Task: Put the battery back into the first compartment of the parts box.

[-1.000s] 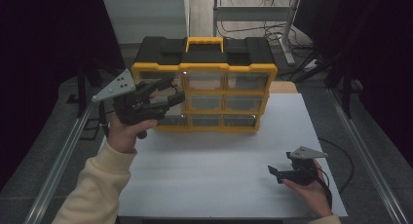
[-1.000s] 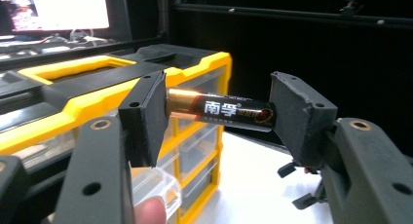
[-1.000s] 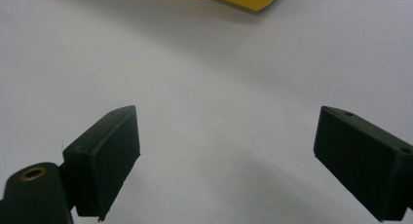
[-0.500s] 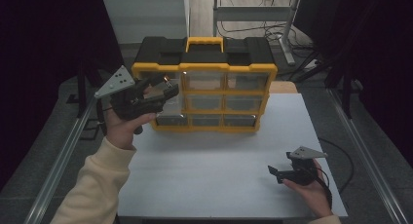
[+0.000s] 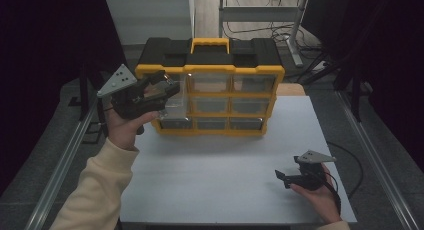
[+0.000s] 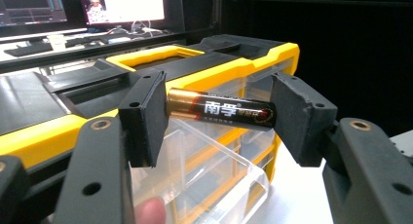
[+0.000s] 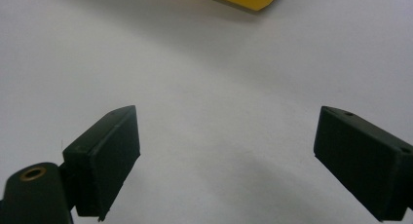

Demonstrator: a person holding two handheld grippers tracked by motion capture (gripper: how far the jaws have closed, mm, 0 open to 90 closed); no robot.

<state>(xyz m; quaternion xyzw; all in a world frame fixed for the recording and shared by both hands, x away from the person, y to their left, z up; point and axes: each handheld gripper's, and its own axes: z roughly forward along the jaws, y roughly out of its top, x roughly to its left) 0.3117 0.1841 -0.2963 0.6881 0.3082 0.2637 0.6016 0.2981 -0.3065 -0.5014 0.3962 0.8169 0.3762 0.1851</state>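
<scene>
Left claw (image 6: pixel 220 118): raised at the upper left corner of the yellow-and-black drawer organizer (image 5: pixel 210 87), clamped end to end on an AA battery (image 6: pixel 221 110). The battery lies level between the two black pads, gold cap against the left pad, dark body with printed characters running to the right pad. Directly below it a clear plastic drawer (image 6: pixel 204 170) stands pulled out of the organizer's left column; a fingertip (image 6: pixel 148 210) shows at the drawer's near edge.

Change since the earlier high views: the left claw (image 5: pixel 162 87) with its battery has shifted slightly left and up along the organizer's front, from the face of the upper left drawers to the top left corner; grip unchanged.

Right claw (image 7: pixel 226 160): jaws apart, nothing between them, over the bare white counter (image 5: pixel 220 180) at the near right, well apart from the organizer. In the high view the right claw (image 5: pixel 287 177) is in the same place as before.
</scene>
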